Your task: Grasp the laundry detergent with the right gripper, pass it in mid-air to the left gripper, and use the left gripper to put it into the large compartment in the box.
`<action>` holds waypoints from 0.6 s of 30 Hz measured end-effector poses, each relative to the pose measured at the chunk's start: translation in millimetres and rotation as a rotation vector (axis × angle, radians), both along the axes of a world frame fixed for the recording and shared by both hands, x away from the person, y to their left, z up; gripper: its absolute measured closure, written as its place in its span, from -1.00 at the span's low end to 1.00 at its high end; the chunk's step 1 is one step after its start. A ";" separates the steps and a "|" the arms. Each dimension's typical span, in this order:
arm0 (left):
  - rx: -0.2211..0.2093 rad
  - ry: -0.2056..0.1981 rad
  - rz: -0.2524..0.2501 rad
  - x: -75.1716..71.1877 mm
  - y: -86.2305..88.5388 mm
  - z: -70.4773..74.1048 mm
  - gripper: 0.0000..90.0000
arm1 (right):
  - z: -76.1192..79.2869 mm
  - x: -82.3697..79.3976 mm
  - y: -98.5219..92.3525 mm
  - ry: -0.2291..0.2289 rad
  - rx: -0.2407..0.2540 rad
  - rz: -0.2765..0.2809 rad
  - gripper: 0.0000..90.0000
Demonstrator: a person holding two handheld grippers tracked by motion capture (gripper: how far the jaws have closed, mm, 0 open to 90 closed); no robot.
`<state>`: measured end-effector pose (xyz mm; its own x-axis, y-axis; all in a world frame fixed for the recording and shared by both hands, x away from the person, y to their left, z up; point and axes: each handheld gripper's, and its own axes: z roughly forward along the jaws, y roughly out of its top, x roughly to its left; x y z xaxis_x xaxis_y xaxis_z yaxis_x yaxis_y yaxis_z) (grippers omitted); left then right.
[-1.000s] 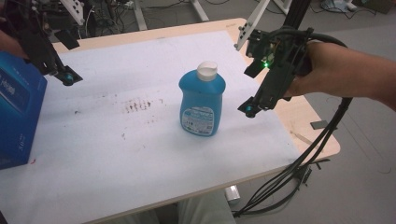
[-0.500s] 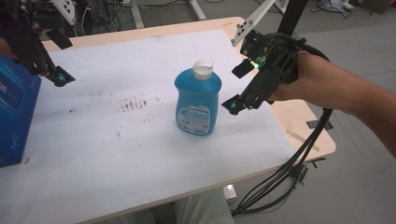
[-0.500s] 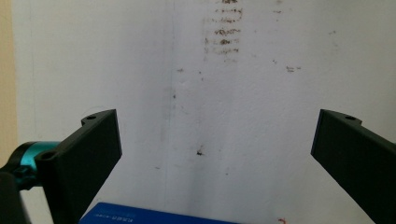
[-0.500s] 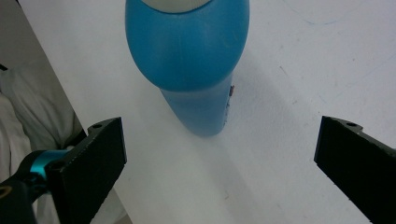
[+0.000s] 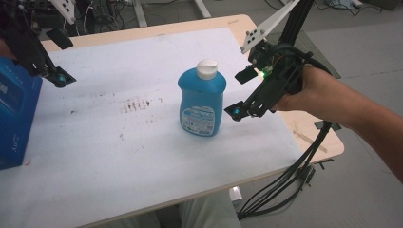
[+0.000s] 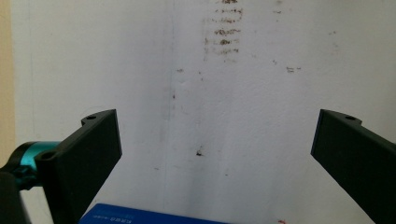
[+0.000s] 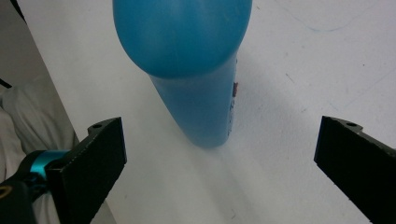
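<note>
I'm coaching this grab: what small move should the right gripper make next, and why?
Probably ease the right gripper forward until its jaws straddle the blue bottle. They stand wide open, just short of the upright bottle, with nothing between them yet.

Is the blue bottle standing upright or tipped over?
Upright. The blue bottle stands on its base on the white table cover, white cap on top; the open right gripper is beside it.
</note>
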<state>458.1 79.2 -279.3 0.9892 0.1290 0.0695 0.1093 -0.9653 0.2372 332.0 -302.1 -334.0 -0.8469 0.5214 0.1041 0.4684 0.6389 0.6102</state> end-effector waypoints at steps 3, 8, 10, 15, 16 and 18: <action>-0.003 0.001 0.002 -0.1 0.6 -0.4 -0.96 | -5.4 -1.7 -0.2 -0.009 0.017 0.001 -0.96; -0.003 0.003 0.005 -0.2 2.0 -1.0 -0.96 | -12.9 -4.6 -0.8 -0.032 0.045 0.000 -0.96; -0.004 0.003 0.006 0.0 2.3 -1.1 -0.96 | -15.1 -5.1 -0.5 -0.041 0.055 -0.003 -0.97; -0.004 0.004 0.003 -0.2 2.0 -1.8 -0.96 | -22.2 -3.3 3.5 -0.049 0.078 -0.002 -0.97; -0.005 0.004 0.003 -0.3 2.0 -1.8 -0.96 | -23.4 -2.8 4.5 -0.050 0.083 -0.002 -0.97; -0.006 0.005 0.004 -0.2 2.1 -2.0 -0.96 | -25.4 -1.6 6.4 -0.051 0.091 0.001 -0.96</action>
<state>457.9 81.4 -281.3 0.9890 0.1339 0.0636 0.1148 -0.9634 0.2423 330.4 -295.7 -359.4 -0.8528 0.5109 0.1081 0.4348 0.5802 0.6887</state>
